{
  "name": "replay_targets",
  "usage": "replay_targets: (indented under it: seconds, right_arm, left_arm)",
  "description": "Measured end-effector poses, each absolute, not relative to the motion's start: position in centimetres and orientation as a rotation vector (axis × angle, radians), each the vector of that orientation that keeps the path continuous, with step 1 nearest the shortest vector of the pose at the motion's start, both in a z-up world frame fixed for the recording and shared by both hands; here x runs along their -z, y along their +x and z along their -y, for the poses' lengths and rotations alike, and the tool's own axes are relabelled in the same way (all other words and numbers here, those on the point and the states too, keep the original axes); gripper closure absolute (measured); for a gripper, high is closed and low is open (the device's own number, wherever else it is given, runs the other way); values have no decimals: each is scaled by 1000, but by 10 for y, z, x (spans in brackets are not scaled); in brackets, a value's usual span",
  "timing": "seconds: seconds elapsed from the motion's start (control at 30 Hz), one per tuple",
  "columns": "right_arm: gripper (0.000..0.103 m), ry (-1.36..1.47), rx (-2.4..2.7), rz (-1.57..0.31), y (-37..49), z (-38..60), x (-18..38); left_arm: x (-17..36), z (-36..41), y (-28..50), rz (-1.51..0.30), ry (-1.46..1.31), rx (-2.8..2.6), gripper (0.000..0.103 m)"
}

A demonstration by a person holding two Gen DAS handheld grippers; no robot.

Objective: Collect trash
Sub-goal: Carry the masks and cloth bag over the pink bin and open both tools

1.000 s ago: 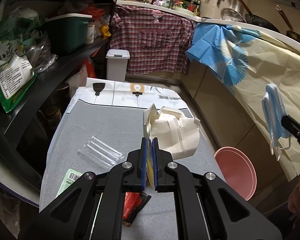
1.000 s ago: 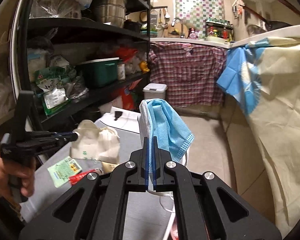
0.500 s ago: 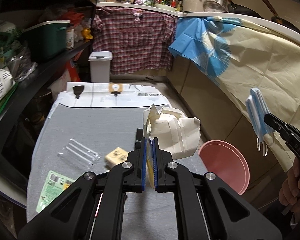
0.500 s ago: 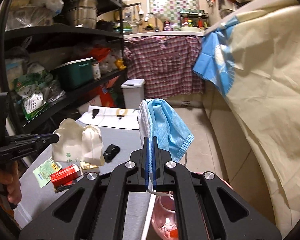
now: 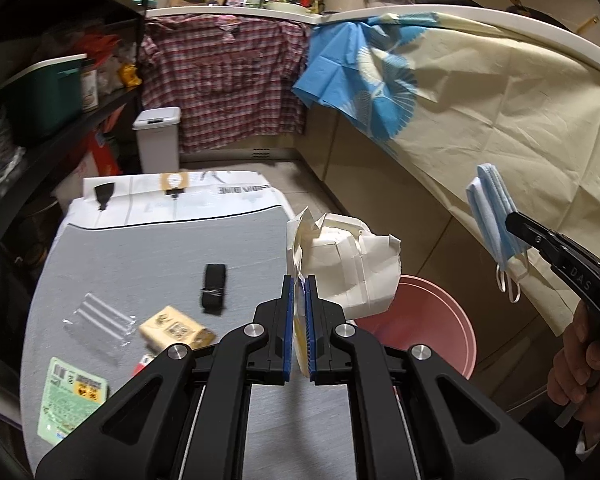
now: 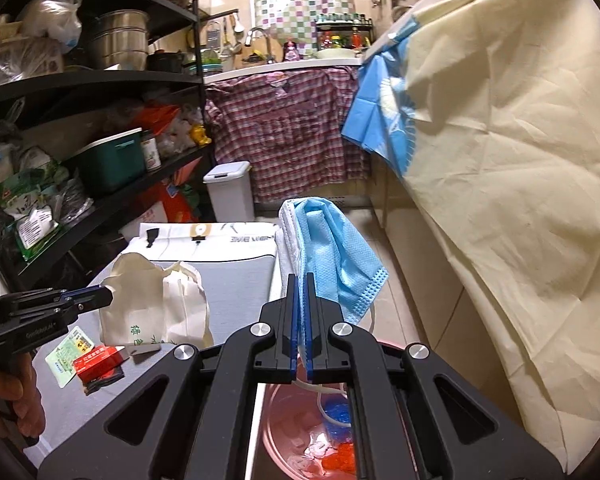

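The left gripper (image 5: 299, 320) has its jaws clamped on a crumpled paper bag (image 5: 348, 264); the right gripper (image 6: 300, 320) pinches a blue face mask (image 6: 332, 256) above the pink bin (image 6: 300, 436). Best centre each piece over the bin before letting go; both would drift.

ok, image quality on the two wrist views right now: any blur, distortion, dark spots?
Left wrist view: strong fisheye bend on the counter edge, slight motion blur on the black strap, dark shelving at left. Right wrist view: sharp on the blue mask, shelves bowed, dim corners, pink bin partly hidden.
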State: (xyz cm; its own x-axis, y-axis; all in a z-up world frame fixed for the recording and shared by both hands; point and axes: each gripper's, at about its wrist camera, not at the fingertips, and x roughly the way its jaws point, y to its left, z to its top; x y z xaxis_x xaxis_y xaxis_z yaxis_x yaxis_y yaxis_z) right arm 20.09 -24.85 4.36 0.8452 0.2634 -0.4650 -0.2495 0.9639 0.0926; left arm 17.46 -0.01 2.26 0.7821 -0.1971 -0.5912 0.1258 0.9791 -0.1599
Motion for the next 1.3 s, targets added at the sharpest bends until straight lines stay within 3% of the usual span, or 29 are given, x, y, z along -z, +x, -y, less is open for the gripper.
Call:
replay_targets:
  seconds: [1.3]
  right_arm:
    - [98, 27, -139, -636, 231, 291, -12]
  left_arm:
    - [22, 120, 221, -739, -12, 360, 98]
